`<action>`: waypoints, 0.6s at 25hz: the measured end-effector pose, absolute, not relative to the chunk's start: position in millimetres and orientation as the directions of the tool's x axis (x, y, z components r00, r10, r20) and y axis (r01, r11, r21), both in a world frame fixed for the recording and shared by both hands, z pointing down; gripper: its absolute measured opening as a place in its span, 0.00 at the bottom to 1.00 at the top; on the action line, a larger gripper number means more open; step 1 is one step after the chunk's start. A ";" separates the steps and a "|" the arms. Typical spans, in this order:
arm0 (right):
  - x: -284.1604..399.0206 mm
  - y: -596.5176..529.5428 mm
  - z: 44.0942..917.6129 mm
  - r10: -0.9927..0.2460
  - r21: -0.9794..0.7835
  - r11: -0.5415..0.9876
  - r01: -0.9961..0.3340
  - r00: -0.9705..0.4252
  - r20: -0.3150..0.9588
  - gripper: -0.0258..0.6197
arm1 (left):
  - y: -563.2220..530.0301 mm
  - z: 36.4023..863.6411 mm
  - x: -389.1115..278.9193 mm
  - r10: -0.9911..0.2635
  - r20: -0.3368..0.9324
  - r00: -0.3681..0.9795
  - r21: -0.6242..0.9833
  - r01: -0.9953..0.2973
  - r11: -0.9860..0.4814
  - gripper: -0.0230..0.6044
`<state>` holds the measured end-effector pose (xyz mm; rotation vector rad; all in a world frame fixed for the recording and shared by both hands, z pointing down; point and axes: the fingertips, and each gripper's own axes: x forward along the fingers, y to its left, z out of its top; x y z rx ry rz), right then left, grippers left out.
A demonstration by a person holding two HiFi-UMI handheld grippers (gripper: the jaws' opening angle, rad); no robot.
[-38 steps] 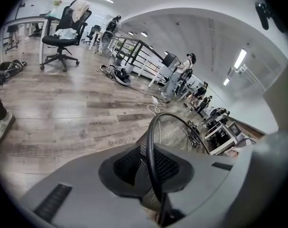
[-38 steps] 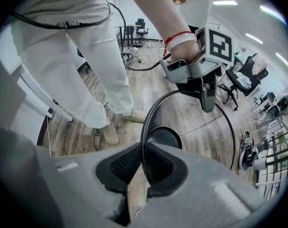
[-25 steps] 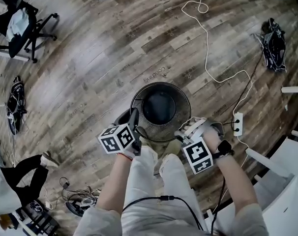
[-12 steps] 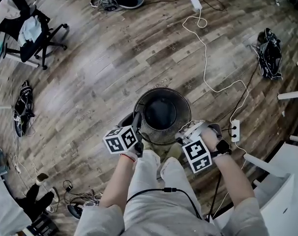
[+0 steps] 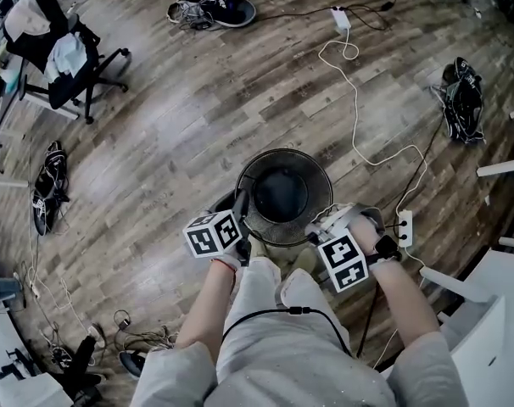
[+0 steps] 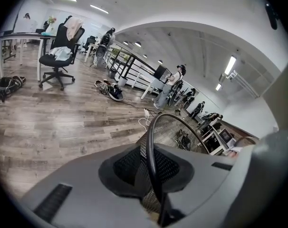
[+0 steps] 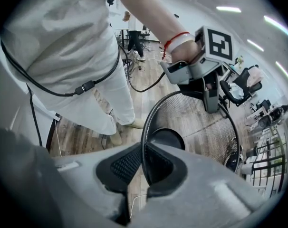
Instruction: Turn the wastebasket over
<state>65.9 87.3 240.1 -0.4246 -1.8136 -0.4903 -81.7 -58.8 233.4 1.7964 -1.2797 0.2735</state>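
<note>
The likeliest trouble is the thin rim (image 6: pixel 150 146) sliding between the pads once the mesh wastebasket (image 5: pixel 282 195) is being tipped. Each grip is pinching only a narrow wire edge, so the basket's weight could be twisting it loose on one side and dropping it onto the wooden floor (image 5: pixel 172 142). The person's legs (image 5: pixel 270 299), just beside the basket's near wall, could also be blocking the swing.

The left gripper (image 5: pixel 239 213) is clamping the rim on its side, with wire and mesh between its jaws. The right gripper (image 5: pixel 323 225) is clamping the opposite side the same way. The wastebasket is hanging between the two, upright with its mouth facing up, in front of the person and seemingly clear of the floor.
</note>
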 end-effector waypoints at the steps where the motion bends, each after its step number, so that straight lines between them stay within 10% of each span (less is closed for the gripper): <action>1: 65.8 88.6 235.7 0.041 0.116 0.847 0.518 -0.282 0.958 0.09 | -57.5 229.2 -81.8 -0.650 0.617 0.443 0.529 -0.845 -0.074 0.11; 15: 57.8 88.2 187.2 0.002 0.158 0.829 0.536 -0.286 0.958 0.09 | -55.9 177.4 -91.0 -0.676 0.592 0.439 0.534 -0.842 -0.079 0.11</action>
